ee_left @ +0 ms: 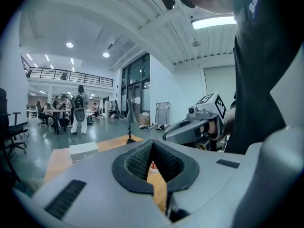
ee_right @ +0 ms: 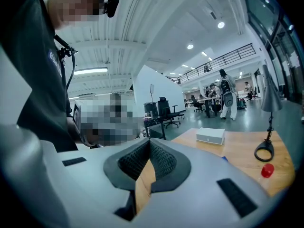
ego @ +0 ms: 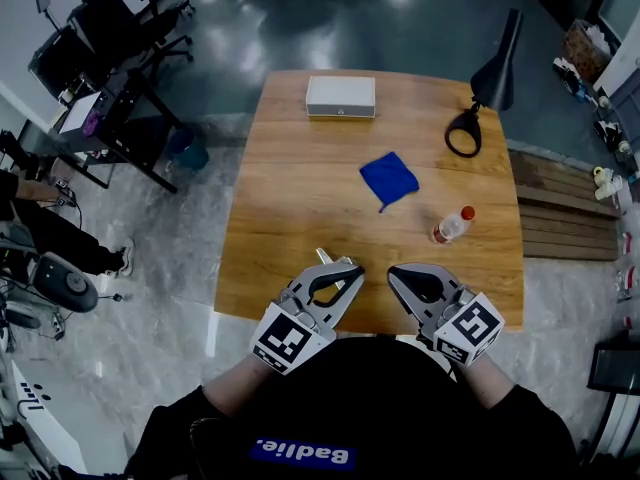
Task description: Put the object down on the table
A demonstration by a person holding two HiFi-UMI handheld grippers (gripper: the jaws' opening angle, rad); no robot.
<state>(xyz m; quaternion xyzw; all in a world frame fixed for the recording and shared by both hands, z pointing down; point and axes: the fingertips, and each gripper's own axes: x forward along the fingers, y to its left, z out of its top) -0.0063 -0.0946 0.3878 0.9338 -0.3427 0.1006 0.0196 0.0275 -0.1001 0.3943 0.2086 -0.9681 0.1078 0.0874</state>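
On the wooden table [ego: 290, 218] lie a blue cloth [ego: 389, 178], a small clear bottle with a red cap [ego: 452, 226] on its side, and a white box [ego: 340, 96]. My left gripper [ego: 350, 268] hovers at the table's front edge, shut, with nothing between its pads. My right gripper [ego: 393, 271] is beside it, also shut and empty. In the left gripper view the left gripper's [ee_left: 153, 144] tips meet, and the right gripper [ee_left: 194, 127] shows past them. In the right gripper view the right gripper's [ee_right: 149, 144] tips touch, with the white box [ee_right: 210, 136] and the red cap [ee_right: 267, 170] beyond.
A black desk lamp [ego: 487, 88] stands at the table's far right corner. Office chairs and a dark cart [ego: 110, 78] stand on the floor to the left, wooden planks [ego: 560, 208] to the right. People stand far off in the hall.
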